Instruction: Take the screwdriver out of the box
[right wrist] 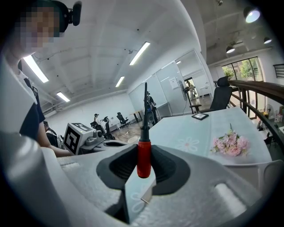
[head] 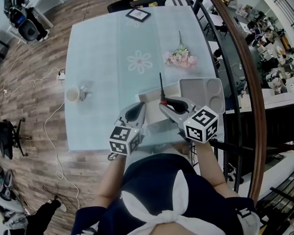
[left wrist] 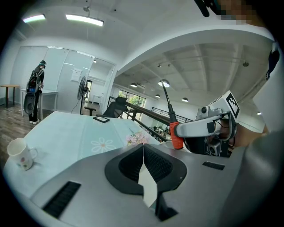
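Two tongs hang over a pale desk (head: 101, 68), smooth, with daisies printed on it. At its near edge sits the white box (head: 150, 97), rectangular and open-topped. A grey tray (head: 202, 90) with rounded compartments sits just beside it on the right.

My left tongs (left wrist: 143, 153) are closed on nothing, their ribbed black pads meeting at the tips beside the box. My right tongs (right wrist: 143, 165) grip the screwdriver (right wrist: 143, 155) by its red handle. It stands roughly upright over the box, its black shaft pointing up, and I judge it lifted clear of the box.

Hazards: the handle is round and glossy and is pinched near its butt end. A jolt or tilt could make it pivot between the pads and slip, dropping into the box or past the desk edge. The long, thin shaft could also strike my left tongs if I swing across.

Both tongs have matte grey, broadly curved shells.
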A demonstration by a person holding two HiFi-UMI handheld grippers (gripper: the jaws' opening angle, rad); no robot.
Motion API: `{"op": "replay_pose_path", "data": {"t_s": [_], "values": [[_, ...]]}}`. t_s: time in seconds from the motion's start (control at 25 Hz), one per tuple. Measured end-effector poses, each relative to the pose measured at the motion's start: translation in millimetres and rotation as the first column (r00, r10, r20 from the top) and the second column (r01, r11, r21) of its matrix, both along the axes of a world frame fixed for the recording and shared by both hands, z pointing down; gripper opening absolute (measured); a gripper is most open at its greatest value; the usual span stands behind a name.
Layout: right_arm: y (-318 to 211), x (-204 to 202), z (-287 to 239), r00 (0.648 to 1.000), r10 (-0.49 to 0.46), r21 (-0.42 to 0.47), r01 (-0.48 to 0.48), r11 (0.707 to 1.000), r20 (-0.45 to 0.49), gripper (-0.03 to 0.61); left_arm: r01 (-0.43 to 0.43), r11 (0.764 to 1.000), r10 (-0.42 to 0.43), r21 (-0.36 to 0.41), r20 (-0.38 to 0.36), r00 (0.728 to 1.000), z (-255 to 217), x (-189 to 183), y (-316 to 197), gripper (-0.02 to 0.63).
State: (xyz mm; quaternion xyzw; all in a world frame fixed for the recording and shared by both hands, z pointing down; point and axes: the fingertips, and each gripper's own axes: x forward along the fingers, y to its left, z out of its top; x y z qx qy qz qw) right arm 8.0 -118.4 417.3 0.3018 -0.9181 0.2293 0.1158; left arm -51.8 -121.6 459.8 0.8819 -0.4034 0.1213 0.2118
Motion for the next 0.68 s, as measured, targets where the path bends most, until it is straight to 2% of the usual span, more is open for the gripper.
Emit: {"op": "replay_pose_path", "data": {"t_s": [0.68], "values": [[-1.0,-1.3,5.1,1.0,-0.005,-0.005,0.005,1.0,-0.007,0.094,0.017,1.0,-0.017,0.006,-0.013,1.0,4.3,-3.0,-3.5,0.018]]}}
